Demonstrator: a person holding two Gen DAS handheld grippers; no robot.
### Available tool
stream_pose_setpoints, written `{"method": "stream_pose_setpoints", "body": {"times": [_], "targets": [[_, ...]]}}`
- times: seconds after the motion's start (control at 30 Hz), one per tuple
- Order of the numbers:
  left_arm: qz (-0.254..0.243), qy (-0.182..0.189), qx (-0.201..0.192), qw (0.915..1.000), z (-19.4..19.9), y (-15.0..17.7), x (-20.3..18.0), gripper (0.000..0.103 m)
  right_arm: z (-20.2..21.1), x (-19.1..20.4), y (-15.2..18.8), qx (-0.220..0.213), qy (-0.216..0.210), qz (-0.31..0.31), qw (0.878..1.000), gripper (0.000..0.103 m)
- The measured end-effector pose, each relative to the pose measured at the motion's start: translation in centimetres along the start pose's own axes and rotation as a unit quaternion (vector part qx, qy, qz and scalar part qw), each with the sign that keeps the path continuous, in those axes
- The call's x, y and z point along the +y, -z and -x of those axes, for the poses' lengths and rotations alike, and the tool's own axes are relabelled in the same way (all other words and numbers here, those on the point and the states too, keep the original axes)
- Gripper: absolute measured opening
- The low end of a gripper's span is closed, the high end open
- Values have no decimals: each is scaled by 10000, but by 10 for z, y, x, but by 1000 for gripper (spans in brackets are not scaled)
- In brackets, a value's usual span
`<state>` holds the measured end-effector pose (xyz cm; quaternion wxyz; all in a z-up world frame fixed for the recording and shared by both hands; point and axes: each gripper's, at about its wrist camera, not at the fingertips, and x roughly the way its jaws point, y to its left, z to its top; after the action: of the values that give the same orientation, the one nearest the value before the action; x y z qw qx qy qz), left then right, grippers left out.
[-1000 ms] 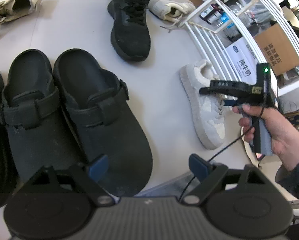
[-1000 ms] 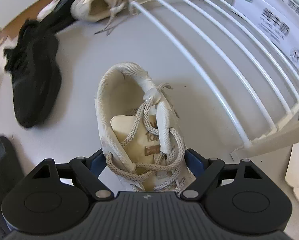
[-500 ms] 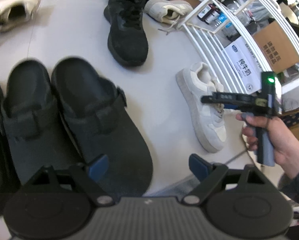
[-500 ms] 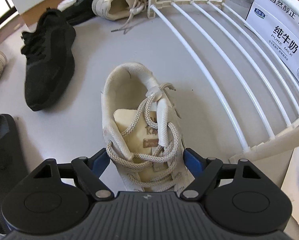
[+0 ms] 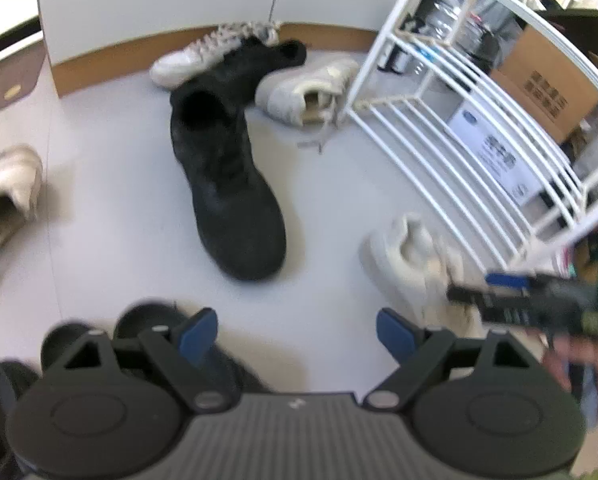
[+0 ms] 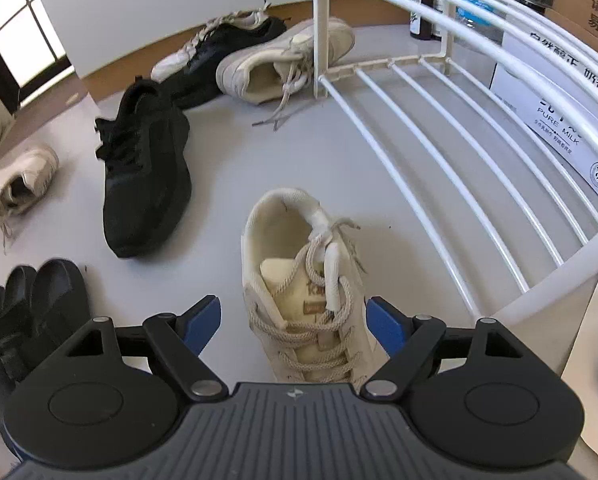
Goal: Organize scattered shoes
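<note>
Now right claw (image 6: 293, 322) sits farther back over cream sneaker (image 6: 299, 276).

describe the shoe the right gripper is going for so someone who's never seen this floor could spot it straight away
Find the white wire shoe rack on the right of the grey floor. Just in front of its lowest shelf lies a cream lace-up sneaker, heel towards the wall, between the open fingers of the right gripper. Unlike the black sneaker to its left, it is pale, with thick rope-like laces and a small tan tongue label.
</note>
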<state>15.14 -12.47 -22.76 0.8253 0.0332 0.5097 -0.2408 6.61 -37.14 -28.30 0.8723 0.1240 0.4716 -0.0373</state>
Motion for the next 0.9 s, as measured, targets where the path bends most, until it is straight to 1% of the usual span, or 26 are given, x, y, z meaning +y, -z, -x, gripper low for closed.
{"method": "stream_pose_setpoints", "body": {"times": [0.1, 0.13, 0.27, 0.33, 0.37, 0.43, 0.53, 0.57, 0.63, 0.7, 0.73, 0.8, 0.9], "targets": [[27, -108, -154, 9998, -13, -33, -8, 88, 4, -1, -2, -45, -79, 5, 10000, 85], [28, -117, -172, 9998, -15, -36, -8, 88, 6, -1, -2, -67, -118, 1, 9999, 85], [70, -162, -360, 9992, -34, -70, -16, 88, 8, -2, -1, -52, -200, 69, 9998, 86], [69, -194, -353, 9992, -43, -86, -21, 89, 7, -3, -1, -11, -265, 64, 9996, 86], [0, -160, -345, 9993, -50, -97, -25, 89, 7, -3, 0, -10, -276, 64, 9996, 87], [-251, -254, -364, 9987, -60, -112, -35, 89, 5, -3, -1, 2, -337, 85, 9994, 87], [-457, -277, -268, 9982, -79, -132, -40, 94, 1, -2, -2, 26, -393, 117, 9992, 87], [-511, -264, -184, 9982, -90, -140, -38, 94, 1, -1, -2, 29, -407, 128, 9991, 87], [-517, -434, -99, 9977, -105, -151, -35, 94, -2, 1, -7, 31, -465, 208, 9987, 87], [-361, -542, 62, 9979, -121, -162, -26, 94, -3, 2, -11, -3, -491, 262, 9984, 87], [-235, -505, 105, 9984, -129, -168, -21, 94, -4, 2, -15, -35, -496, 281, 9984, 87], [-138, -543, 55, 9984, -137, -177, -15, 94, -5, 2, -19, -45, -492, 309, 9983, 87], [-217, -682, -39, 9974, -151, -191, -8, 94, -12, 1, -24, 10, -482, 301, 9984, 88]]}}
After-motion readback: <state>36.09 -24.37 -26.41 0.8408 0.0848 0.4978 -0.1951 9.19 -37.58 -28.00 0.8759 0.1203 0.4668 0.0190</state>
